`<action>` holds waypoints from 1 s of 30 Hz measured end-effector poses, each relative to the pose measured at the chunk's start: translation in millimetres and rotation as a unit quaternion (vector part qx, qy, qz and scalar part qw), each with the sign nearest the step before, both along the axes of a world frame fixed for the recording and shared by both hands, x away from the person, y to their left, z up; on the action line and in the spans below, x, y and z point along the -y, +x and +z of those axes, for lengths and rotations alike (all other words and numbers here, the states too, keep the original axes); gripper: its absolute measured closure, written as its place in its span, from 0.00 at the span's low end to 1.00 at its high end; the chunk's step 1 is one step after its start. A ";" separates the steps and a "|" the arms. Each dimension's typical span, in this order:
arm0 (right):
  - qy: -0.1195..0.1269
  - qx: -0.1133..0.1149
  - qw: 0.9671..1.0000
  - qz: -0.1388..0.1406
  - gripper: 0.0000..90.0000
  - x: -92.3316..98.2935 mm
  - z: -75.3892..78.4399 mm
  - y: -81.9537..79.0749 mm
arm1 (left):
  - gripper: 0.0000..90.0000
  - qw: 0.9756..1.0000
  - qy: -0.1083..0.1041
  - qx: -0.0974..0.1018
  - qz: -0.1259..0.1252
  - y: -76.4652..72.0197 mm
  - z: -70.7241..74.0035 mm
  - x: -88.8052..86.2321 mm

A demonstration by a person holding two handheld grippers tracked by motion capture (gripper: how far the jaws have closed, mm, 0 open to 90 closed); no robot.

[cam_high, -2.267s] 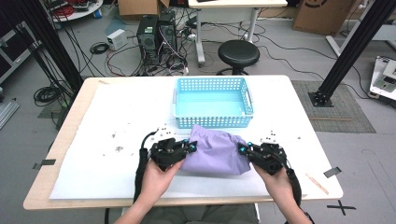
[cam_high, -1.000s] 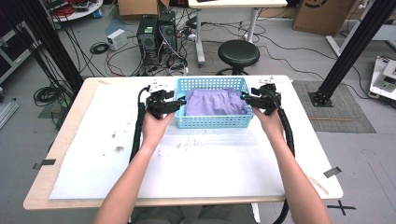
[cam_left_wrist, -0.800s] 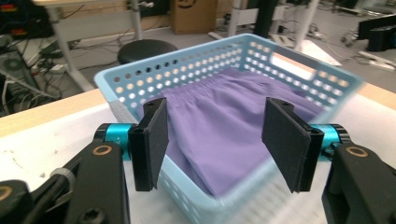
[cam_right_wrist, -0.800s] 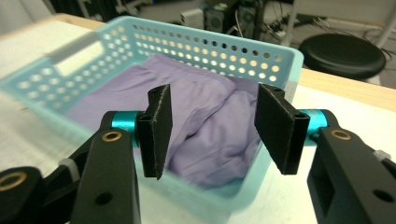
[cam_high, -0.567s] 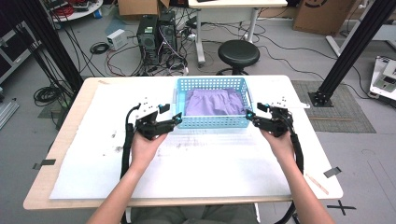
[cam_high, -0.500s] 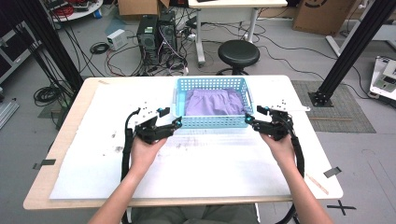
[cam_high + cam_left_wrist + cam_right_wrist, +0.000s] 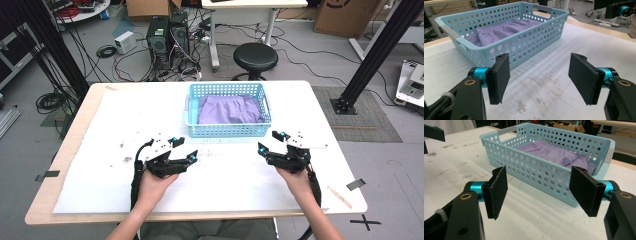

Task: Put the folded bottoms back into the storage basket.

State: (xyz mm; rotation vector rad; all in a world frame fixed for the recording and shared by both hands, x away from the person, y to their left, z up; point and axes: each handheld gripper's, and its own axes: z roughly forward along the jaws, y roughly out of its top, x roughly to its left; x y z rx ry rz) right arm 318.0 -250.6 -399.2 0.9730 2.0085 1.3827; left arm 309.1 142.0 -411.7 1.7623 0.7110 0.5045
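Purple cloth lies folded inside the blue basket on the bench. The left gripper sits near the basket's front left corner, the right gripper near its front right; both have just been opening, jaws wide with nothing between them.

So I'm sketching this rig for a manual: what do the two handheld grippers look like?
The left gripper and right gripper are black-bodied, each with two flat black rectangular pads on turquoise metal collars, brass-ringed holes in the arms, a white plate on top and a black cable trailing along the bare forearm.
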 end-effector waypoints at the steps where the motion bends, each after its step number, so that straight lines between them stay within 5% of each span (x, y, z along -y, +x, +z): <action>1: 0.001 -0.003 1.000 0.000 0.35 0.7 -3.9 0.0 | 0.37 1.000 0.001 -0.003 -0.001 -0.8 -1.8 1.0; 10: -0.016 -0.013 1.000 0.010 0.34 -3.9 -18.3 -2.2 | 0.36 1.000 0.008 0.001 -0.002 -5.7 -12.3 6.5; 30: -0.024 -0.013 1.000 -0.007 0.34 2.3 -23.4 -15.4 | 0.36 1.000 0.000 -0.003 0.018 -12.4 -17.0 3.4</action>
